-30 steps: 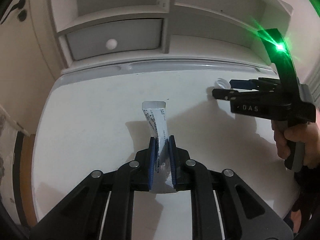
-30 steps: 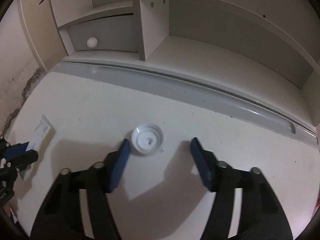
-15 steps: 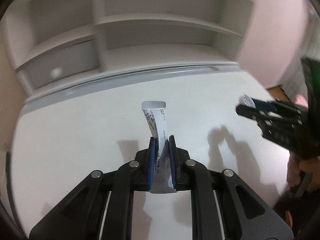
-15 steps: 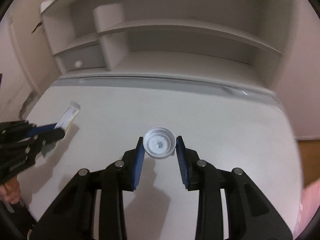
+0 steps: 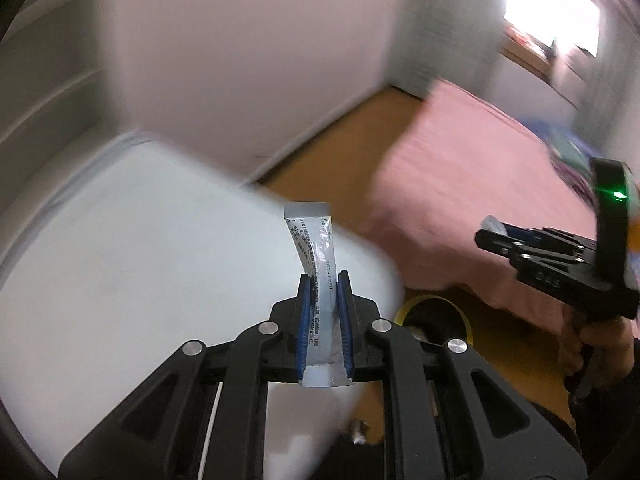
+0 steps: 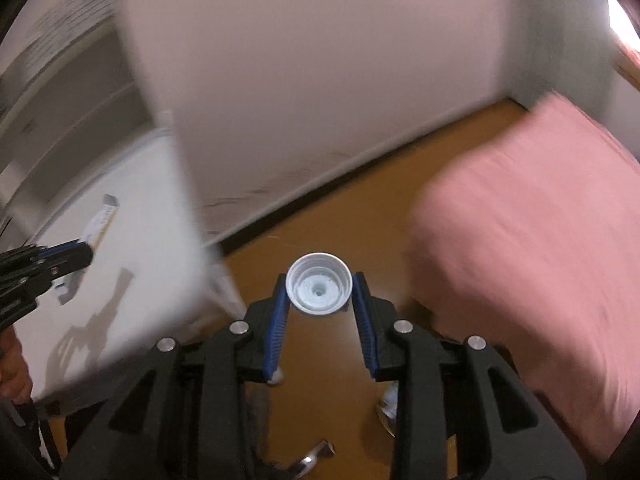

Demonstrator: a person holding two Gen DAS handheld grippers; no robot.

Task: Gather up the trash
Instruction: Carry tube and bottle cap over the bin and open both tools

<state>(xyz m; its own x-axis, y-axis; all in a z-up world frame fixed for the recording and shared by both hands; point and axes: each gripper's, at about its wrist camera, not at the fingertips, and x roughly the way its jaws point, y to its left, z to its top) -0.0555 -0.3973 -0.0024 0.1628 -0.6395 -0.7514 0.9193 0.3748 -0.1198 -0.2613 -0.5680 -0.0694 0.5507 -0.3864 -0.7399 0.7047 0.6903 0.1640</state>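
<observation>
The left gripper (image 5: 323,300) has its jaws clamped on a flattened white tube (image 5: 316,264), which stands up between the blue pads (image 5: 305,320) with its crimped end uppermost and small dark print along its side. Under it lies the rounded corner of the white table (image 5: 120,260), blurred by motion. Just past that corner, low on the wooden floor (image 5: 348,152), a round bin with a yellow rim (image 5: 434,300) shows partly behind the gripper's frame; its contents are too dark to make out. The right gripper (image 6: 319,292) has its jaws closed on a white bottle cap (image 6: 319,289), hollow side facing the camera, held above the floor and clear of the table edge. In the left wrist view this gripper appears off to the right, gripped by the right hand (image 5: 596,344), with a green light glowing on its upright part. A pink bed (image 6: 532,216) fills the right side of both views, close beside the floor strip where the bin stands. A pale wall (image 6: 320,80) rises behind, meeting the floor at a dark baseboard. White shelves (image 6: 68,92) stand at the table's far side, heavily smeared.
</observation>
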